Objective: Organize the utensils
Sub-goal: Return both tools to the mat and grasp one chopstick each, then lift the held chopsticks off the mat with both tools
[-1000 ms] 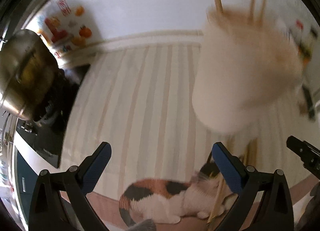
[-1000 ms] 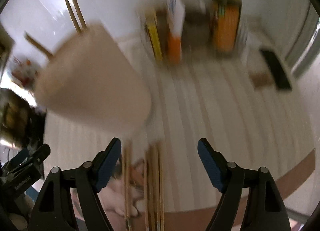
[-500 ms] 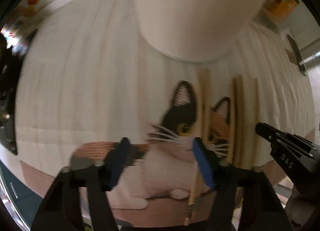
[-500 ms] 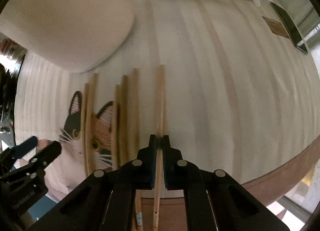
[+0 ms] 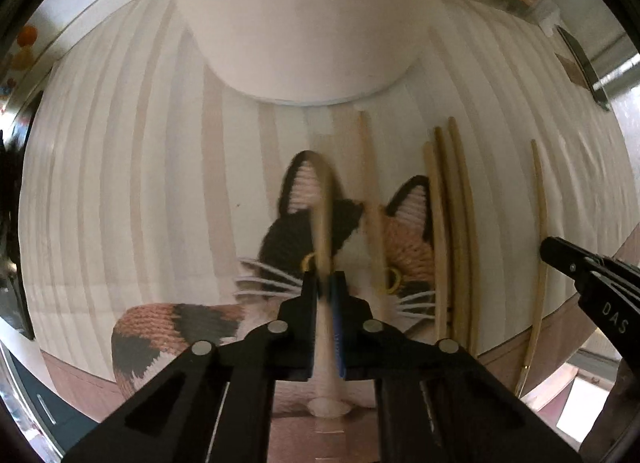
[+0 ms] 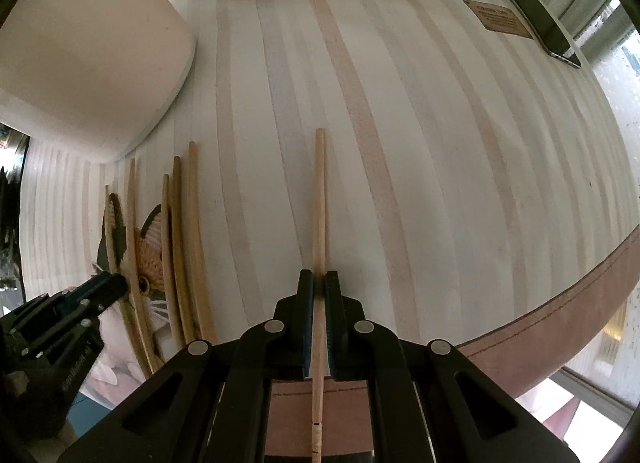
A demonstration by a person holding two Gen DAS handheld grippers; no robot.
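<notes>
Below the white holder [image 5: 304, 19], on the striped mat [image 6: 400, 143], the left gripper [image 5: 325, 283] seems clamped on one blurred chopstick [image 5: 322, 215]; the right gripper [image 6: 319, 283] pinches another chopstick [image 6: 319, 203], spares [image 6: 184, 255] between.

The black plastic left gripper [image 5: 325, 287] has 2 angular fingers lined with blue pads [image 5: 337, 327], silver round rivets on its linkage and triangular cut-outs. The matching black right gripper [image 6: 319, 283] carries the same blue pads [image 6: 307, 323] and white lettering "DAS".
</notes>
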